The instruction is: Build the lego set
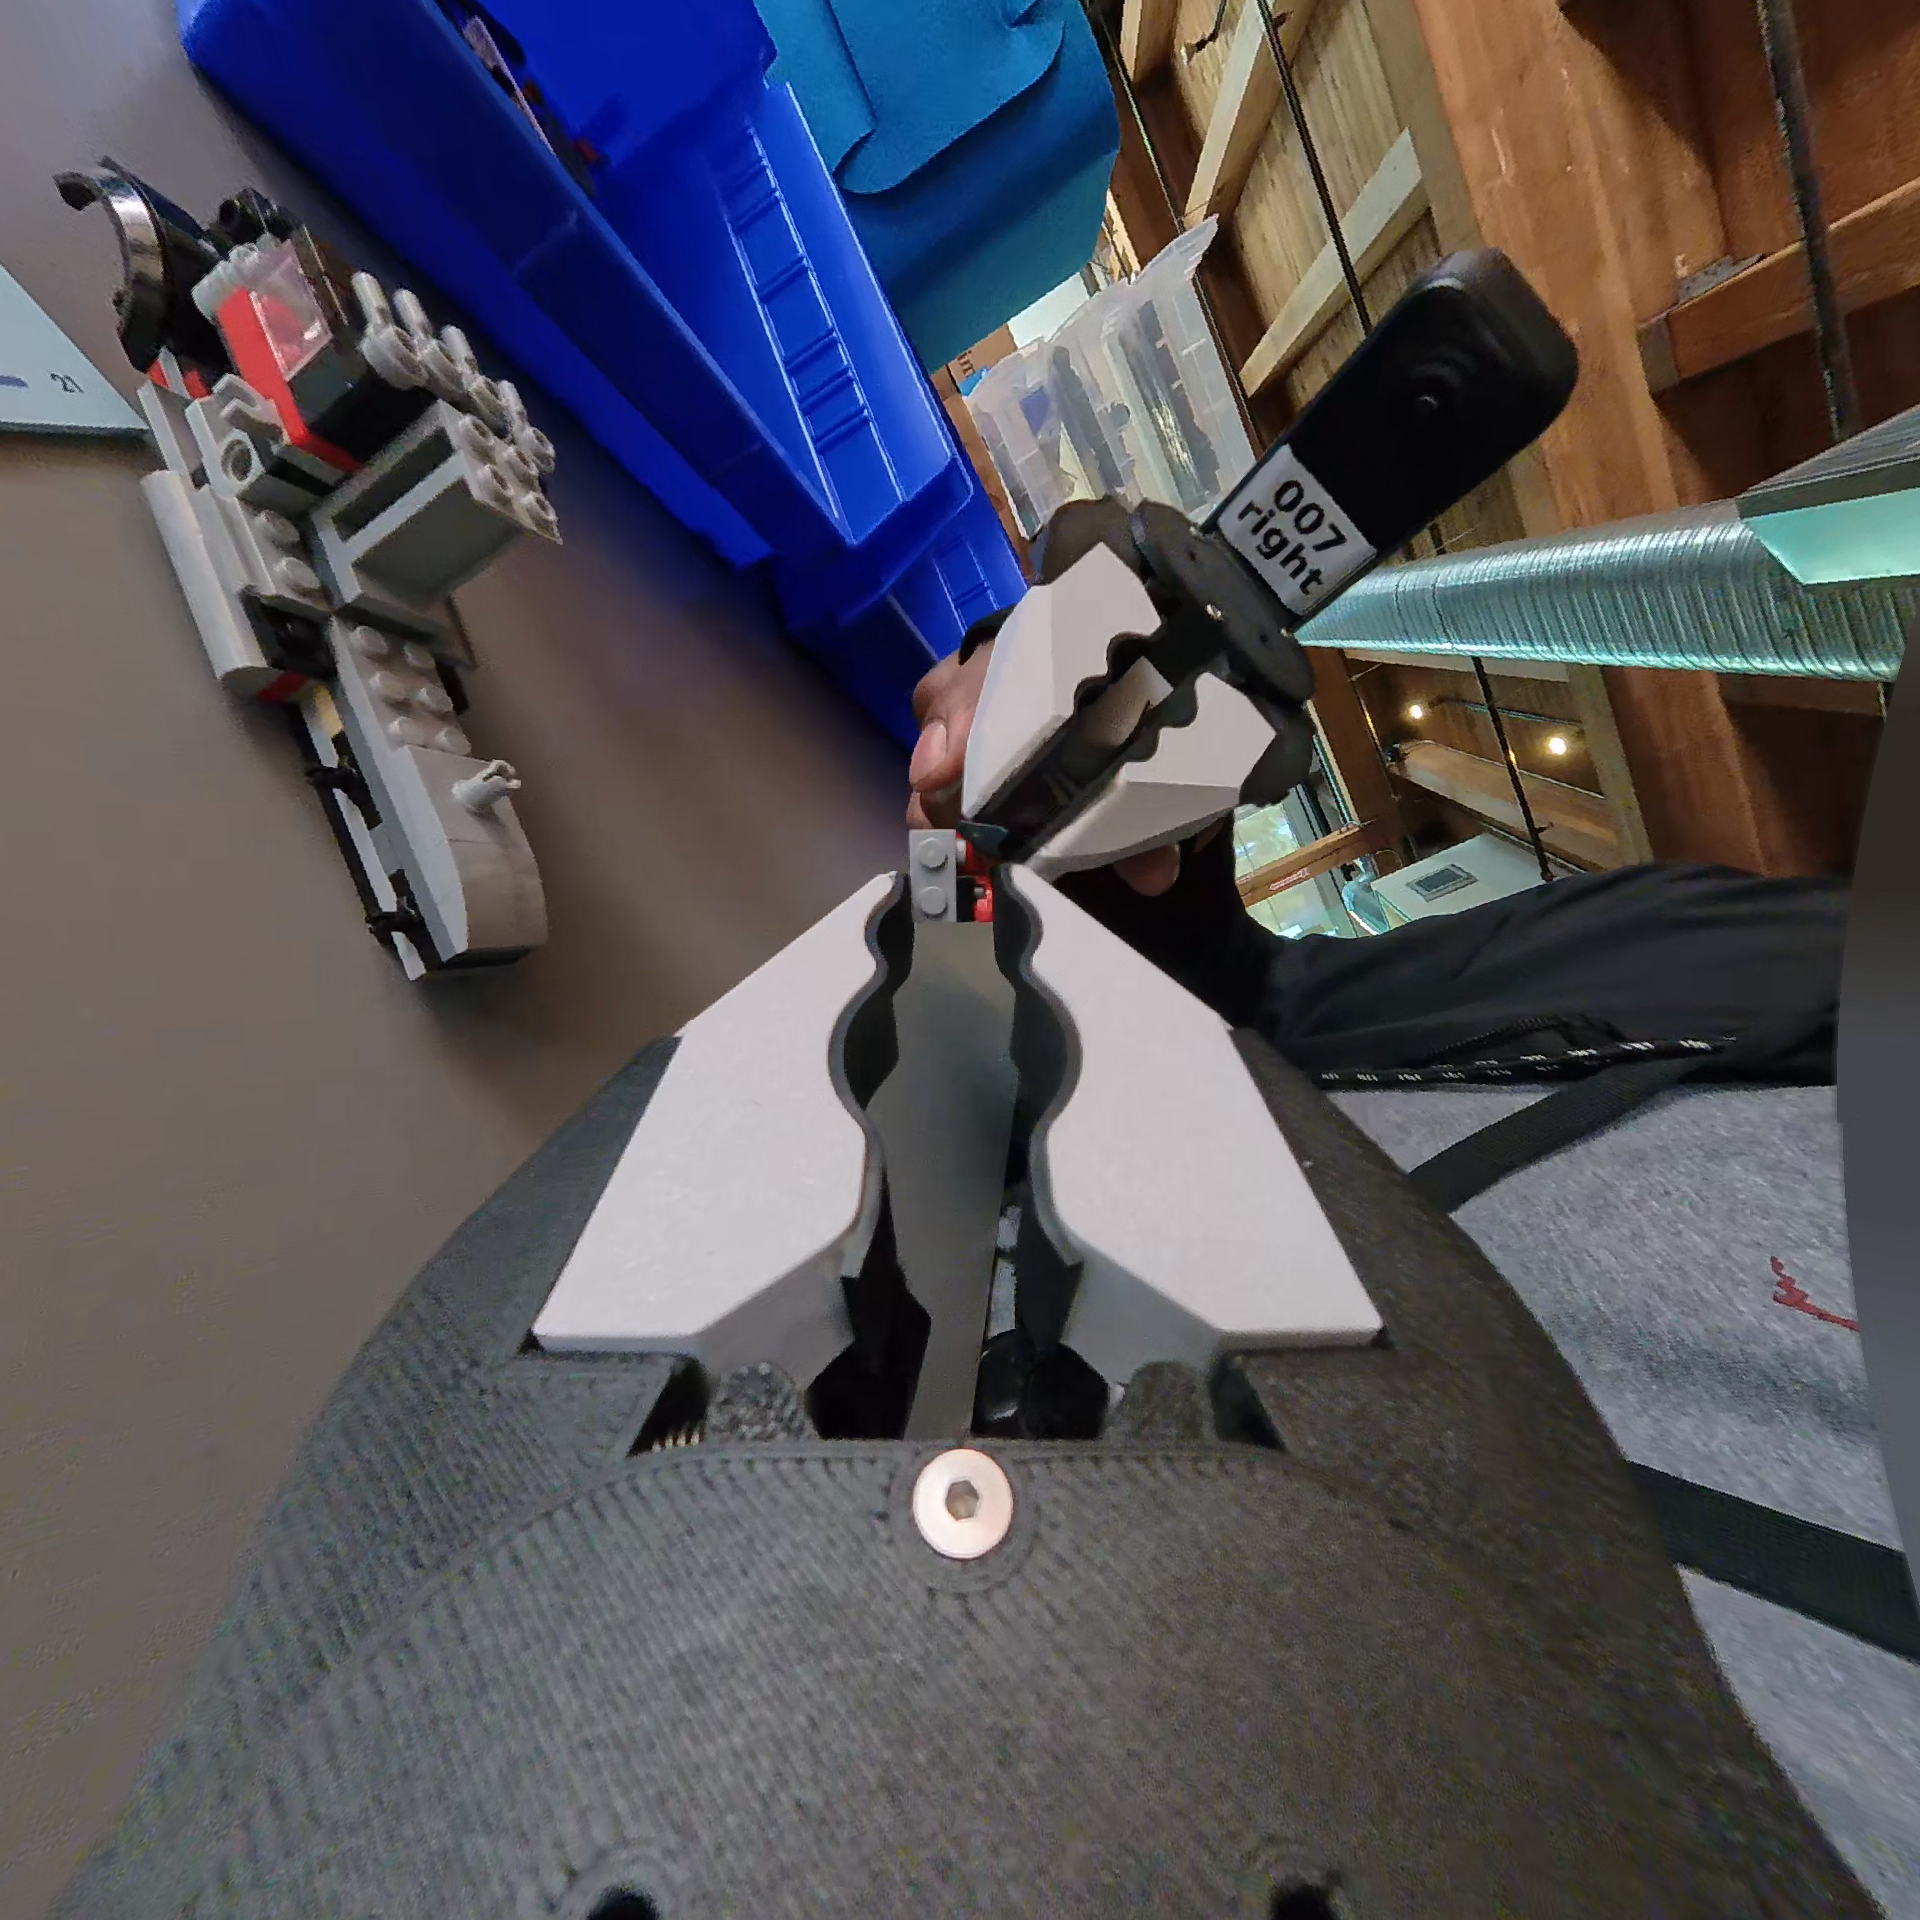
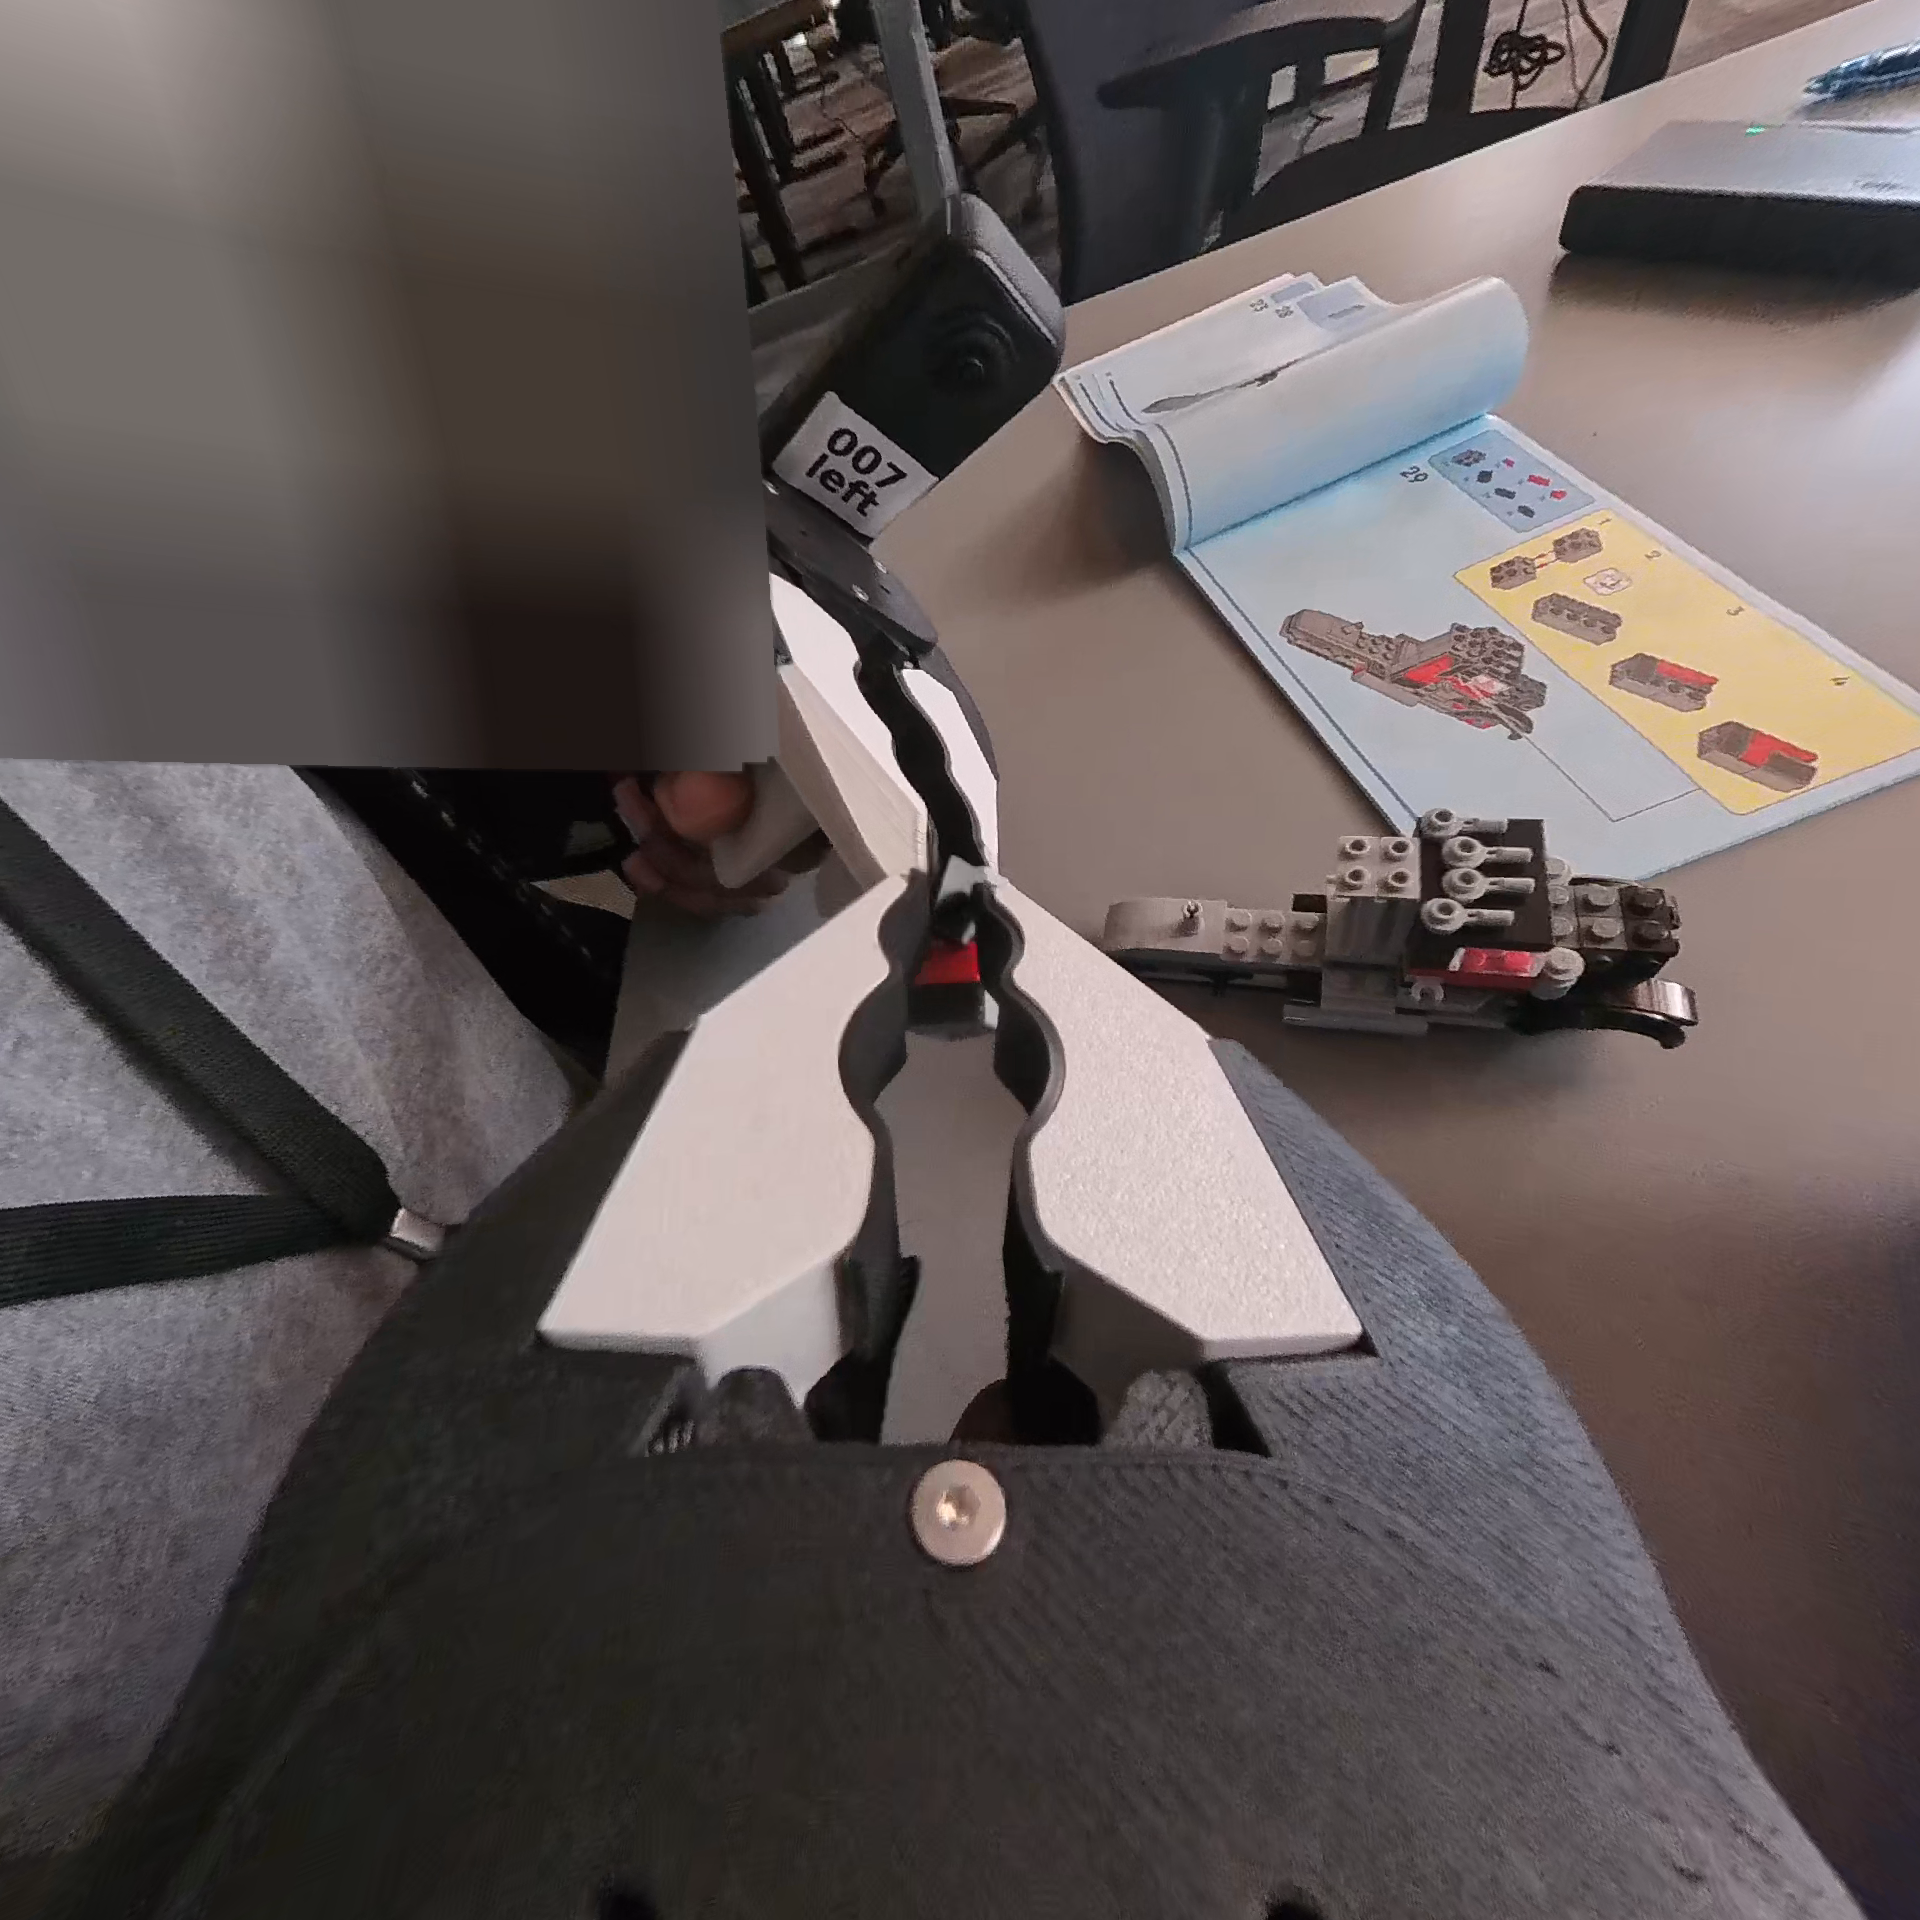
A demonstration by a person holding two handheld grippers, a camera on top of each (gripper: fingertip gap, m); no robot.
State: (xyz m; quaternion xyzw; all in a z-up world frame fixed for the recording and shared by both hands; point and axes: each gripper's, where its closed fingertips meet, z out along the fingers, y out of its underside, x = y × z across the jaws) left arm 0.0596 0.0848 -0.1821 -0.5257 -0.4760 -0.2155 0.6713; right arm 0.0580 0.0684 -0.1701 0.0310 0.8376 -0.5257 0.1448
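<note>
My left gripper (image 1: pixel 951 883) is shut on a small sub-assembly (image 1: pixel 935 878) made of a grey studded plate with red and black parts. It holds this in the air off the table's edge. My right gripper (image 2: pixel 951 902) meets it tip to tip and is shut on a small black piece (image 1: pixel 982 831), pressed against the sub-assembly (image 2: pixel 945 977). The right gripper also shows in the left wrist view (image 1: pixel 992 840), and the left gripper in the right wrist view (image 2: pixel 951 868). The partly built grey, black and red lego model (image 1: pixel 343 540) (image 2: pixel 1434 935) lies on the dark table.
An open instruction booklet (image 2: pixel 1455 582) lies beyond the model. Blue bins (image 1: pixel 623 312) stand along the table, with clear organiser boxes (image 1: pixel 1122 395) behind. A black box (image 2: pixel 1745 197) sits at the far corner. A person's grey-clad lap with black straps (image 2: pixel 208 1039) is below the grippers.
</note>
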